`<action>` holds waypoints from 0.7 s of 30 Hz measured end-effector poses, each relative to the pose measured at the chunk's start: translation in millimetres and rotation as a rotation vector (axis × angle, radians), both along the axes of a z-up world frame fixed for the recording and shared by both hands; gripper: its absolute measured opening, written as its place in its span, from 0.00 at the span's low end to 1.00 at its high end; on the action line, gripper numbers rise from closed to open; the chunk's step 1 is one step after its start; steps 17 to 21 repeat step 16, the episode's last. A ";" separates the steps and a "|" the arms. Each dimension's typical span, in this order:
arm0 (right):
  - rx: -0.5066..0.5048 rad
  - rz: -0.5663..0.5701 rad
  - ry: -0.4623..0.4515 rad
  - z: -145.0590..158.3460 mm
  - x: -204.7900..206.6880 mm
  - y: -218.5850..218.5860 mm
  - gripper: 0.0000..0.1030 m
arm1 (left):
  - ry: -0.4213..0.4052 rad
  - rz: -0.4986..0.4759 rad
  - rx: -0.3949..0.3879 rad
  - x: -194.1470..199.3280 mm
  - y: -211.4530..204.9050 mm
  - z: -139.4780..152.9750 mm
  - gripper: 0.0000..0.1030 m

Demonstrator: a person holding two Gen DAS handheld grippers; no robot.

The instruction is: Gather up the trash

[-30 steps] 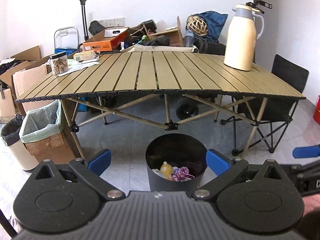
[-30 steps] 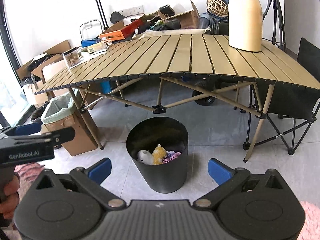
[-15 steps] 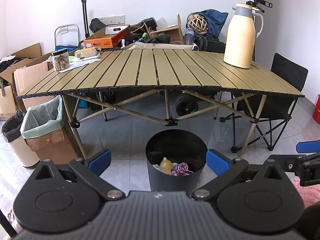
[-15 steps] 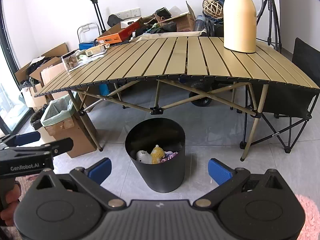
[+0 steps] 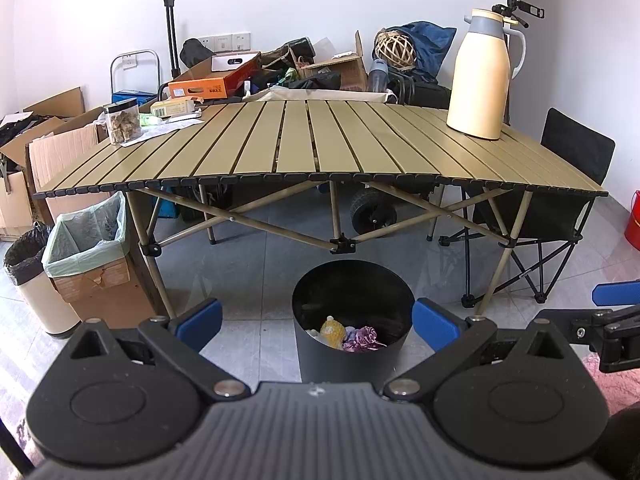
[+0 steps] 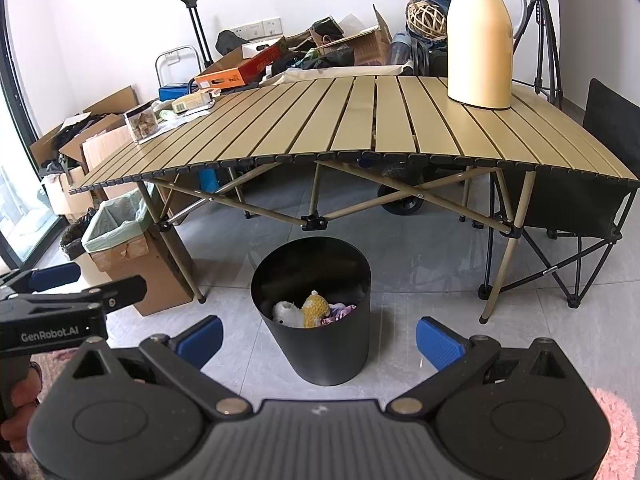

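A black round bin (image 5: 352, 360) (image 6: 316, 352) stands on the grey floor in front of a slatted folding table (image 5: 320, 148) (image 6: 360, 128). Inside the bin lie a yellow crumpled piece (image 5: 332, 330) (image 6: 315, 310), a purple wrapper (image 5: 362, 338) and a white lump (image 6: 286, 314). My left gripper (image 5: 316, 322) is open, held back from the bin with nothing between its blue pads. My right gripper (image 6: 318, 340) is open too and holds nothing. Each gripper shows at the edge of the other's view.
A cream thermos jug (image 5: 480, 76) stands at the table's right end; a jar (image 5: 122, 122) and papers lie at its left end. A lined cardboard box (image 5: 92, 256) and a small bin (image 5: 32, 280) stand left of the table. A folding chair (image 5: 560, 216) stands right.
Both grippers have drawn back and risen a little from the bin, so it looks smaller and the tabletop shows more from above. Both stayed open with nothing in them.
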State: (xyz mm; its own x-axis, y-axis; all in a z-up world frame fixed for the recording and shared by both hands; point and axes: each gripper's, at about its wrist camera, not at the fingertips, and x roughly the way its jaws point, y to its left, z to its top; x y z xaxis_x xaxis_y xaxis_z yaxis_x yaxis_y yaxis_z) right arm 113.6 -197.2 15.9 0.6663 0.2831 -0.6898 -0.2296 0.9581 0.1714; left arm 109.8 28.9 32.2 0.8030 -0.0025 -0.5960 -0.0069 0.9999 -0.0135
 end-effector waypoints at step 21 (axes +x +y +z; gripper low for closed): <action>0.000 0.004 -0.002 2.1 -0.9 -0.1 1.00 | -0.018 -0.008 0.006 -6.5 -4.0 5.5 1.00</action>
